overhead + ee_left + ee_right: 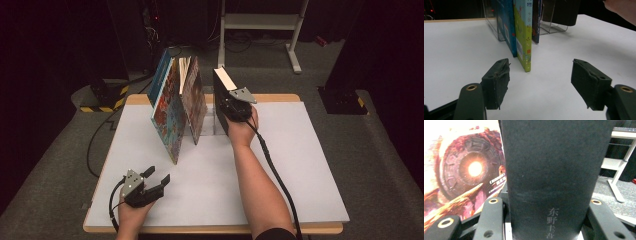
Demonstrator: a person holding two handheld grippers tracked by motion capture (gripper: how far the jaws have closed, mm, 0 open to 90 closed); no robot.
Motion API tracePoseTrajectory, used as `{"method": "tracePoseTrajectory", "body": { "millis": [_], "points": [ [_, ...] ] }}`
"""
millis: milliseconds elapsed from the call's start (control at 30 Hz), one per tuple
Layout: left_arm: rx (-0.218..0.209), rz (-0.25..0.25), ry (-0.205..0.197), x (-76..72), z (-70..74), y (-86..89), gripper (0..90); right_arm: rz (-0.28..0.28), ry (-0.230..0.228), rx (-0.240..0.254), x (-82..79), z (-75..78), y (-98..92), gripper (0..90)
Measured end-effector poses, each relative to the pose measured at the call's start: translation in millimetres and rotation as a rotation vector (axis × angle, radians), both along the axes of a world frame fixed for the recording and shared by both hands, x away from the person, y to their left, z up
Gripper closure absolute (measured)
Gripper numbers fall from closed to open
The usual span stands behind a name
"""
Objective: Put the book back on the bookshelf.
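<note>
Several picture books [172,112] lean together at the back middle of the white table [300,165], against a clear bookend [214,120]. Just right of them a thick black book [220,90] stands upright, and my right gripper [233,107] is shut on its spine. In the right gripper view the black book [554,170] sits between both jaws, with a red cover bearing a glowing disc [469,170] to its left. My left gripper [158,175] rests low at the table's front left, open and holding nothing. Its pads [499,82] point at a green-spined book [523,37].
A white metal frame [260,22] stands on the floor behind the table. A black base with yellow stripes [102,100] and cables lie at the back left. The person's right forearm [255,185] crosses the middle of the table.
</note>
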State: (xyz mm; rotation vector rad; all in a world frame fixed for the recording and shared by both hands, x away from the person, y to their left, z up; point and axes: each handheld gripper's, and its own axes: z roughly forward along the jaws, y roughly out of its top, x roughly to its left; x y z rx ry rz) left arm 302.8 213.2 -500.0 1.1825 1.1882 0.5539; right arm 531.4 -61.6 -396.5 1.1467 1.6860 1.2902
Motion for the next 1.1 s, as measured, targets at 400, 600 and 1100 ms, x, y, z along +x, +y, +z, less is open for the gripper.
{"method": "tracePoseTrajectory", "body": {
  "millis": [400, 600, 1100],
  "points": [
    [0.006, -0.009, 0.003, -0.7, -0.5, -2.7, 31.1, -0.019, -0.012, -0.009, 3.8, -11.3, 4.6, 53.4],
    [0.011, -0.015, 0.000, -1.2, 0.0, -4.4, 31.1, -0.022, -0.022, -0.013, -1.5, -16.5, 4.8, 52.9],
    [0.010, -0.016, -0.004, -0.9, 1.5, -6.1, 31.1, -0.024, 0.008, -0.020, -8.8, -20.4, 4.9, 51.1]
  ]
}}
